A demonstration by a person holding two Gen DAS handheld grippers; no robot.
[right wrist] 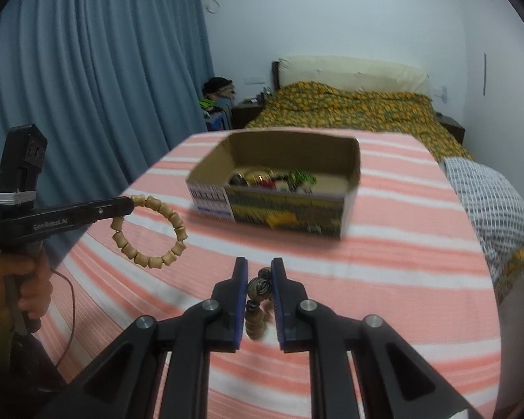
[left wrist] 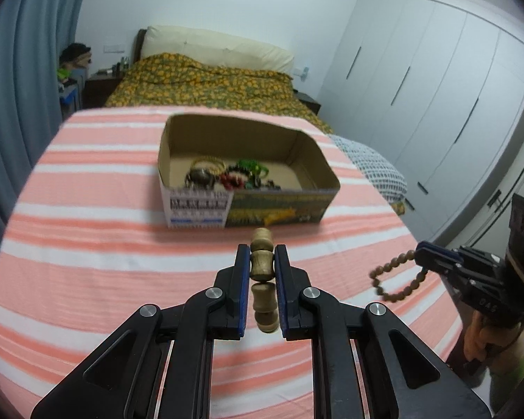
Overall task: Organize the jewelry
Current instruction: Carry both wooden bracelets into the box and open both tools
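Above the striped bench [left wrist: 87, 209], left claw [left wrist: 262, 262] pinches a wooden-bead bracelet [right wrist: 150, 230], right claw [right wrist: 258, 288] a smaller-beaded bracelet [left wrist: 394, 276]; neither boxed yet; cardboard box [left wrist: 318, 160] already holds several.

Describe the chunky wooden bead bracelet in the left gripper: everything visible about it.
The wooden bead bracelet is a closed ring of pale tan, barrel-shaped beads with waisted middles, wood by the look. The left gripper has its jaws shut on one bead, so the loop hangs free in the air above the striped cloth, short of the cardboard box. Only the jaws touch it. Its cord is not visible.
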